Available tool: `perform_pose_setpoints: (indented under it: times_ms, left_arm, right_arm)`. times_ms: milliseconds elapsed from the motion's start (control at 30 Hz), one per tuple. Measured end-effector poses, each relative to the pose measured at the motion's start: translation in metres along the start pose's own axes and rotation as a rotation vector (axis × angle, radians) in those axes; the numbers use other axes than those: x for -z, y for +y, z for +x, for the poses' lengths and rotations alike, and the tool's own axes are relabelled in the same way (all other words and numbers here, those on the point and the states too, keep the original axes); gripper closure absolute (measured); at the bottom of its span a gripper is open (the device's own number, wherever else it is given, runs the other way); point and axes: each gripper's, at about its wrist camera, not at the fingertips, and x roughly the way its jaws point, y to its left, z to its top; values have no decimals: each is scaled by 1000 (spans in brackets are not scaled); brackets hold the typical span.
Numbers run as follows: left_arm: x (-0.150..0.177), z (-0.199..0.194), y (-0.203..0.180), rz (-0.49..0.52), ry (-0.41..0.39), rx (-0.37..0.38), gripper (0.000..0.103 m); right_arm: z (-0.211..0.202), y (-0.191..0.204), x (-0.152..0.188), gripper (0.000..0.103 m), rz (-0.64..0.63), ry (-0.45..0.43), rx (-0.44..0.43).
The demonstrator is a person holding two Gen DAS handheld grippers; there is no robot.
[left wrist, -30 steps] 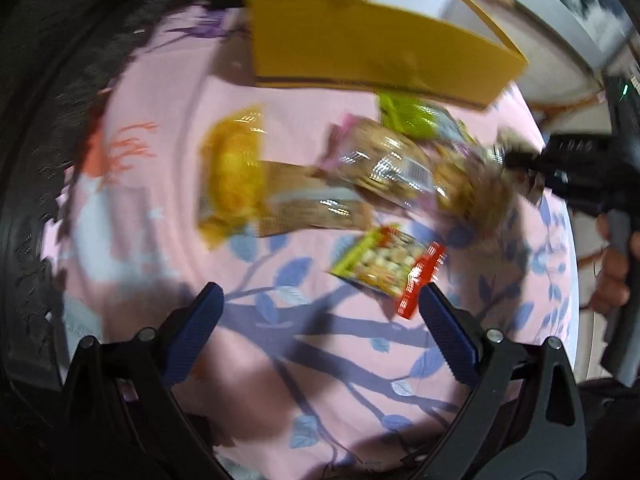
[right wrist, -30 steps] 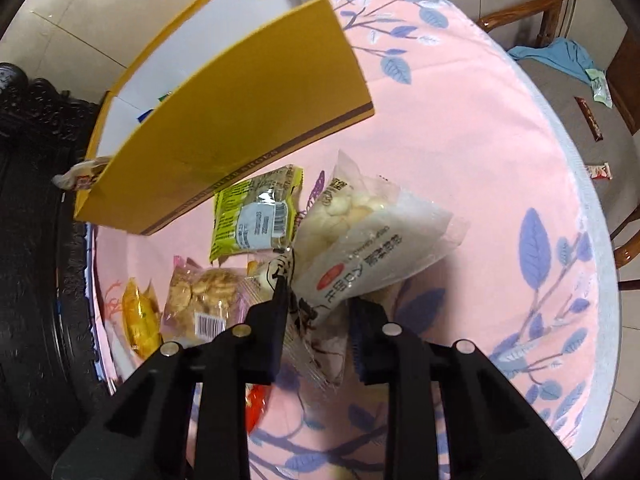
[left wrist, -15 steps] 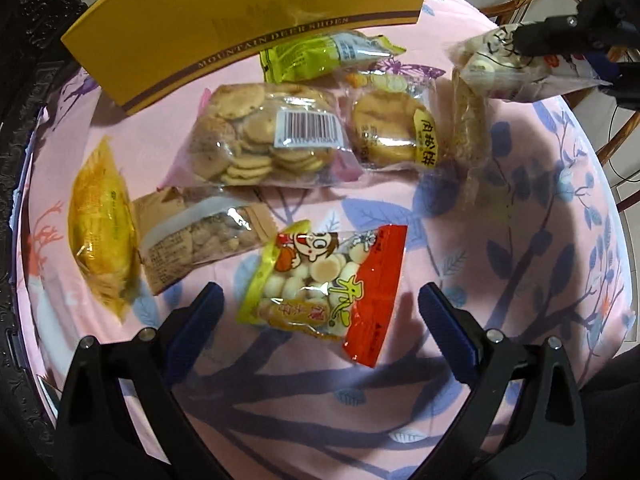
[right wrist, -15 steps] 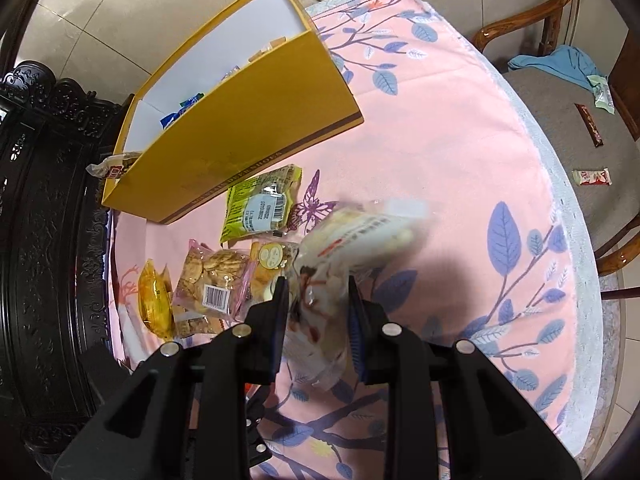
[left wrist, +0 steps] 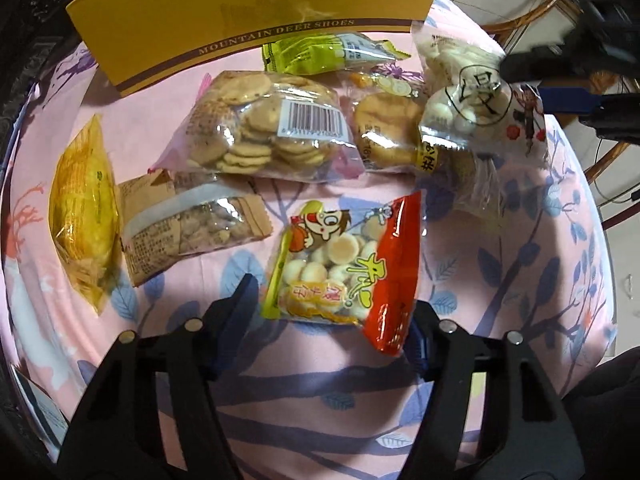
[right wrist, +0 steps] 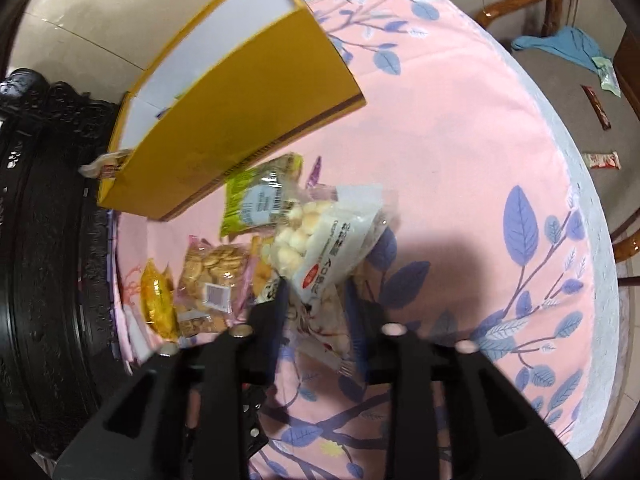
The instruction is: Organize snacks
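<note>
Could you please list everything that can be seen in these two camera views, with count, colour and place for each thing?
shoe box: one, yellow, white inside, far side of the table.
green packet: one, lime green, just before the box.
round cracker bag: one, clear with pink edges, centre.
biscuit bag: one, clear, right of the cracker bag.
white puff bag: one, clear and white, between the right jaws.
cartoon snack bag: one, red and yellow, between the left jaws.
brown packet: one, brown, left.
yellow packet: one, yellow, far left.
tablecloth: one, pink with blue leaves.
chair: one, wooden, holding small wrappers and blue cloth.
left gripper: black, closing.
right gripper: black, opening.
</note>
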Motion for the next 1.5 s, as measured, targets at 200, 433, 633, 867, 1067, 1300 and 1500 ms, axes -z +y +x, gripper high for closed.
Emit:
perform_pose_setpoints:
  times_ms: [200,433,633,867,1067,1300,1500]
  left_arm:
    - [-2,2,-5,2,-8,-5,42]
    - [6,-11,23,-97,-54,96,88]
    - [13,-30,32,-125,-123,168,90]
    - [-8,-22,27,-177,-99,196,88]
    - [-32,-31,12,-174,-151,201,52]
    - [-59,-22,5,-172,-129,224,61]
    - [-43,-23,-7,-104,-101,200,55]
  right_arm:
    - [20,18,-6,72,-59,12,49]
    - [-11,16,-3,81,-94,-75,30]
    - [-35,15,-1,81,-107,-120,-9]
    - [-34,21,2,81,-128,-104,-26]
    - [-35,22,4,81,-126,-104,-27]
    - [-38,15,2,81,-106,-106,-22]
    - [-41,11,1,81,-91,-114,-22]
